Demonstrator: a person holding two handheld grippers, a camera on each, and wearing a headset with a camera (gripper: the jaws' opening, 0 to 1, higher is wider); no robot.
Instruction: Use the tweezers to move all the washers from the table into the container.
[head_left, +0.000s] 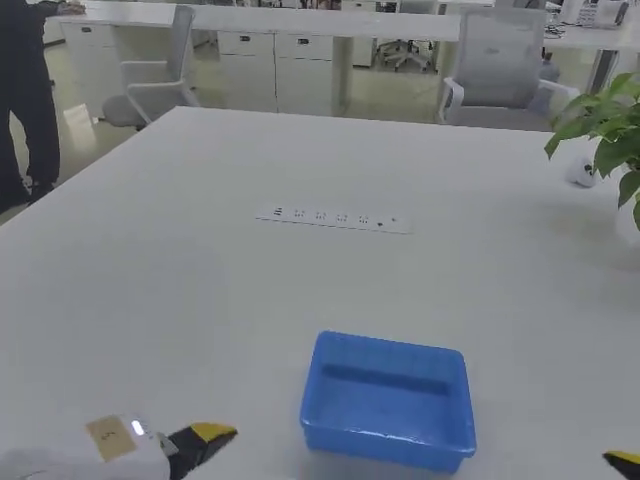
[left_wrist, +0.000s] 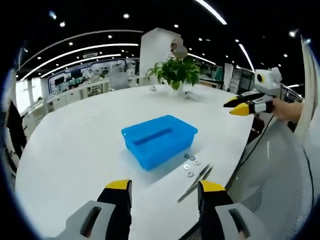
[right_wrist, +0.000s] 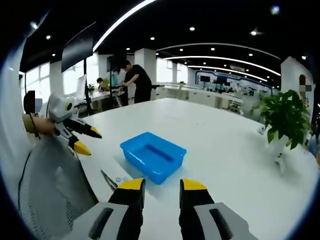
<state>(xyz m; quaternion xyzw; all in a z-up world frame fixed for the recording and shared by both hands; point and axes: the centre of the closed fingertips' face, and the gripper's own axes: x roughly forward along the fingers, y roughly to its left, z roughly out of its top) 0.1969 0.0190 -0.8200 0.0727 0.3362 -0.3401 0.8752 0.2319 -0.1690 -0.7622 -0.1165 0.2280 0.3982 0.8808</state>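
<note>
No legible text, number or brand name.

Tan tag (head_left: 110, 437) on the left gripper (head_left: 214, 436): one faint mark, too blurred to read.

White power strip (head_left: 333, 218) lying flat on the table (head_left: 150, 260): small dark markings along its row of sockets, too small to read.

Blue wall panel (left_wrist: 75, 76) across the room, left gripper view: any lettering on it cannot be made out.

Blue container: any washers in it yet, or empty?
Empty: the blue container shows a bare floor in the head view. The washers lie on the table beside the tweezers.
</note>
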